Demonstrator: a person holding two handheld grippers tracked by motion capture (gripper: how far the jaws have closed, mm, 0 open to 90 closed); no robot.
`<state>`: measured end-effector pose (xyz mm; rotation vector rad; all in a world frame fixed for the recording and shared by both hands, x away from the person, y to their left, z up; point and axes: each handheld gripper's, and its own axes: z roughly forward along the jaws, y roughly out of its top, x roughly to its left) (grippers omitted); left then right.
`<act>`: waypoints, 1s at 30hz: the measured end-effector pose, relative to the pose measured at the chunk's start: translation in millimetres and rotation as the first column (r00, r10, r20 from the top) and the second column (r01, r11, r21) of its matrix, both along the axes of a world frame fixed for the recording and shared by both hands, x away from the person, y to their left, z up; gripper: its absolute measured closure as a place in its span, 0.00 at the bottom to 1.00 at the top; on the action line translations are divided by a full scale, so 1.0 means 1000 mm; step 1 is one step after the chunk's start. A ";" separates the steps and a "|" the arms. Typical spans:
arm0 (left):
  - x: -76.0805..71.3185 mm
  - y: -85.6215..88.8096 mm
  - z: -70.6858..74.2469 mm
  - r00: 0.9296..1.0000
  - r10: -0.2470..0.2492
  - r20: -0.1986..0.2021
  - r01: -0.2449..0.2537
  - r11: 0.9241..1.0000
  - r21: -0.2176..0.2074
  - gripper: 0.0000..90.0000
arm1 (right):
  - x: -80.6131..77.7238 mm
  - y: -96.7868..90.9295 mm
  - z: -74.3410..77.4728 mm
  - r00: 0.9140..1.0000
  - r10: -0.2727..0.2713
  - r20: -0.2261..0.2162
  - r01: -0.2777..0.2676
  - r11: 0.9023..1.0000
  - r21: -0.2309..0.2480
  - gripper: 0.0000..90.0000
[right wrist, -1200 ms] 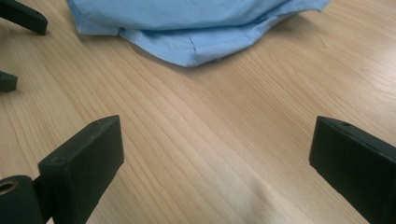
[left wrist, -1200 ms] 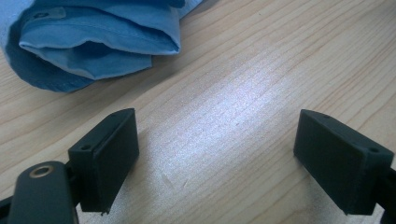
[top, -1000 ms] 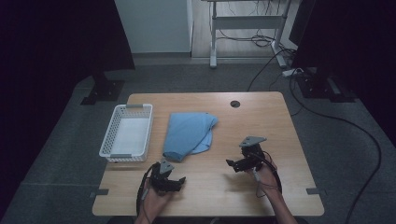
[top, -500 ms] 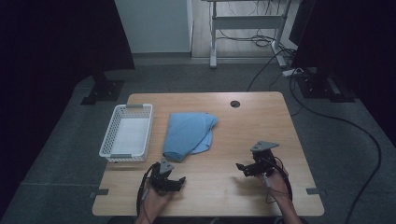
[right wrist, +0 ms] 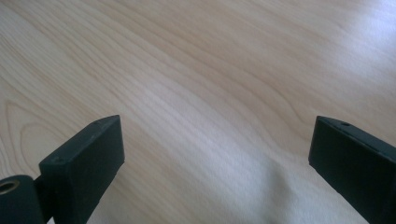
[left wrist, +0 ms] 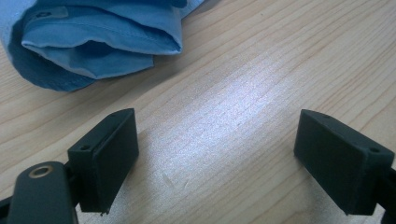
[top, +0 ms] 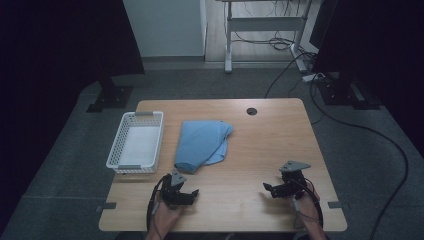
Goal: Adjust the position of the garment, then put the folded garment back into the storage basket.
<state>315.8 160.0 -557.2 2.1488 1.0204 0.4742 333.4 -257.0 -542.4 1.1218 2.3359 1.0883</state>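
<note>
1. Tools: left tool (top: pixel 186 194) sits at the lower left of the tabletop (top: pixel 270 145), right tool (top: pixel 274 189) at the lower right; both spread wide, holding nothing.
2. Blue shirt (top: pixel 201 145) lies folded mid-frame, beside a white basket (top: pixel 134 142).
3. No readable writing anywhere.

Right gripper (top: pixel 272 189) moved from mid-table, near the blue cloth (top: pixel 201 144), back and outward toward the table's (top: pixel 280 130) near right corner, coming lower; its jaws stood wide over bare wood
</note>
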 end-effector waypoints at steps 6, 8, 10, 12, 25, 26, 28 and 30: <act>0.000 0.000 0.000 1.000 0.000 0.000 0.000 1.000 0.000 0.15 | -0.010 -0.008 -0.014 1.000 -0.023 -0.015 0.023 1.000 -0.014 0.04; 0.000 0.000 0.000 1.000 0.000 0.000 0.000 1.000 0.000 0.15 | -0.012 -0.009 -0.017 0.999 -0.028 -0.023 0.028 1.000 -0.015 0.04; 0.000 0.000 0.000 1.000 0.000 0.000 0.000 1.000 -0.001 0.15 | -0.016 -0.013 -0.023 0.999 -0.037 -0.020 0.036 0.999 -0.023 0.04; 0.000 0.000 0.000 1.000 0.000 0.000 0.000 1.000 -0.001 0.15 | -0.017 -0.014 -0.023 0.999 -0.042 -0.018 0.041 0.999 -0.029 0.04; 0.002 0.000 0.000 0.999 0.027 -0.036 -0.027 0.999 0.021 0.00 | -0.018 -0.014 -0.023 0.999 -0.047 -0.015 0.047 0.998 -0.042 0.04; 0.002 0.000 0.000 0.999 0.034 -0.041 -0.033 0.999 0.015 0.00 | -0.018 -0.014 -0.023 0.999 -0.047 -0.015 0.047 0.998 -0.042 0.04; 0.003 0.001 0.001 0.998 0.034 -0.047 -0.034 0.999 0.013 0.00 | -0.018 -0.014 -0.023 0.999 -0.047 -0.015 0.046 0.998 -0.042 0.04; 0.002 0.001 0.000 0.999 0.034 -0.042 -0.033 0.999 0.011 0.00 | -0.018 -0.014 -0.023 0.999 -0.047 -0.015 0.046 0.998 -0.043 0.04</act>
